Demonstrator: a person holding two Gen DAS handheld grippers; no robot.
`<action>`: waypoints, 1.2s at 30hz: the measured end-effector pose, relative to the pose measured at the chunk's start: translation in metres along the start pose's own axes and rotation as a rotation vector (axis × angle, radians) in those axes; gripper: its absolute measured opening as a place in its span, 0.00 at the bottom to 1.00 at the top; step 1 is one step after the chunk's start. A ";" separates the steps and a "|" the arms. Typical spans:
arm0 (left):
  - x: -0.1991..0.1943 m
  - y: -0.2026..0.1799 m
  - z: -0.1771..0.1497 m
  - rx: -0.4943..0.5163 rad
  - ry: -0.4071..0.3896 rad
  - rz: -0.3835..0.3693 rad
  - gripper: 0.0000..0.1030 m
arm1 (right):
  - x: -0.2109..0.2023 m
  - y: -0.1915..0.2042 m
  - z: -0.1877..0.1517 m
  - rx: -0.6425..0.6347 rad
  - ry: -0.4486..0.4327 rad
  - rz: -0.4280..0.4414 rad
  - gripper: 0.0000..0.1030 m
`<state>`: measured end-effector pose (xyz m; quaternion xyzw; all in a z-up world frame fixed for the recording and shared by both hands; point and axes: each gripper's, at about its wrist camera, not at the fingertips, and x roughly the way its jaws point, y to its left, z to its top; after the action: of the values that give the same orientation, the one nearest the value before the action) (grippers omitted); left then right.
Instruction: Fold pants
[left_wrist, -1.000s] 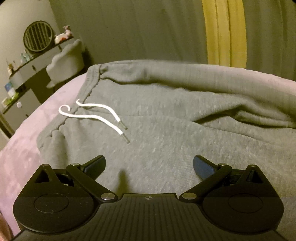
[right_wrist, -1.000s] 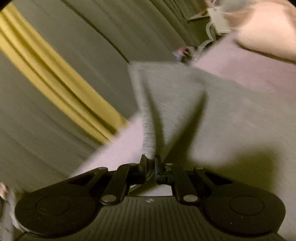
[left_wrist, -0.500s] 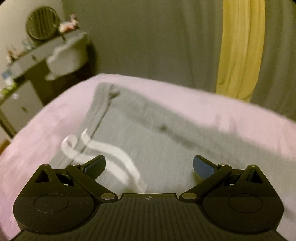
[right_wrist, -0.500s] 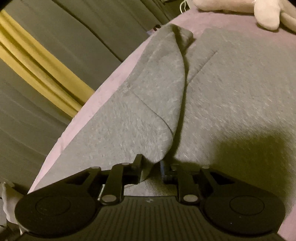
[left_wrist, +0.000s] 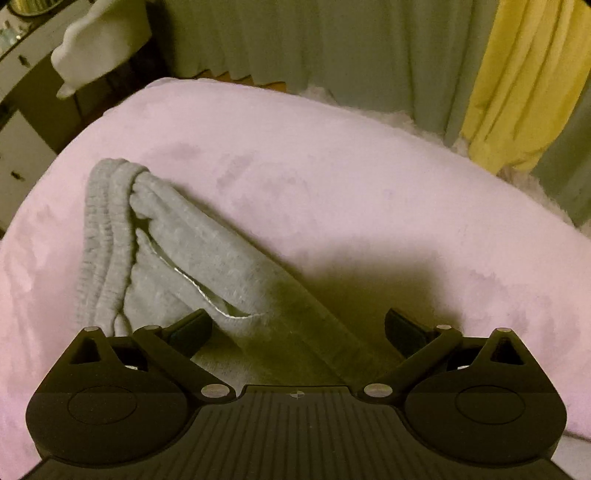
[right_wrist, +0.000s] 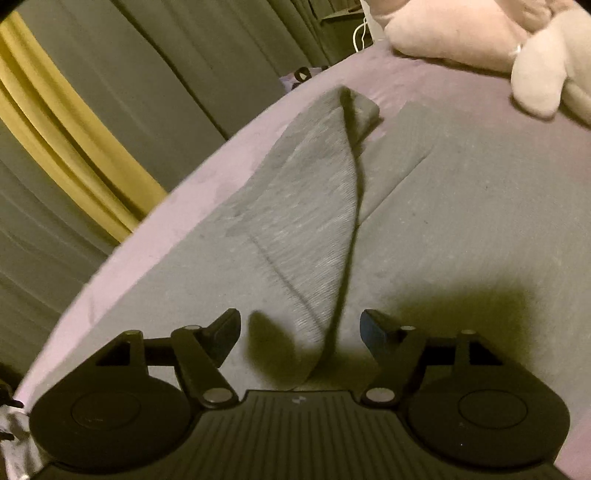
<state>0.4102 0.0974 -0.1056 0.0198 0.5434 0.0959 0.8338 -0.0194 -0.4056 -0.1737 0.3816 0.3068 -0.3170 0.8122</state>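
Grey pants (right_wrist: 314, 229) are laid on the pink bed (left_wrist: 332, 177), folded lengthwise, waistband (left_wrist: 107, 236) seen in left view. Right gripper (right_wrist: 300, 328): jaws just opened wide, fold edge released between them, not pinched. Left gripper (left_wrist: 298, 326) is held wide, w/ nothing gripped.

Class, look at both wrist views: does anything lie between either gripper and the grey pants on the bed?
Nothing visible does. The left gripper stands open directly over the pants, near the waistband. The right gripper, whose jaws have just been opening, has a fold of the cloth lying loose between them on the bed.
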 end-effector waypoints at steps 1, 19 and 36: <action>0.003 0.001 -0.002 0.005 -0.007 0.014 0.91 | 0.000 0.002 0.001 -0.021 -0.009 -0.009 0.70; -0.007 0.022 -0.013 -0.042 -0.029 -0.072 0.42 | 0.050 0.064 0.026 -0.452 -0.053 -0.214 0.31; -0.188 0.160 -0.114 -0.175 -0.295 -0.414 0.17 | -0.164 -0.065 0.111 0.331 -0.258 0.451 0.08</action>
<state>0.2111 0.2126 0.0392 -0.1501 0.3982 -0.0339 0.9043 -0.1393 -0.4834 -0.0223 0.5236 0.0528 -0.2204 0.8213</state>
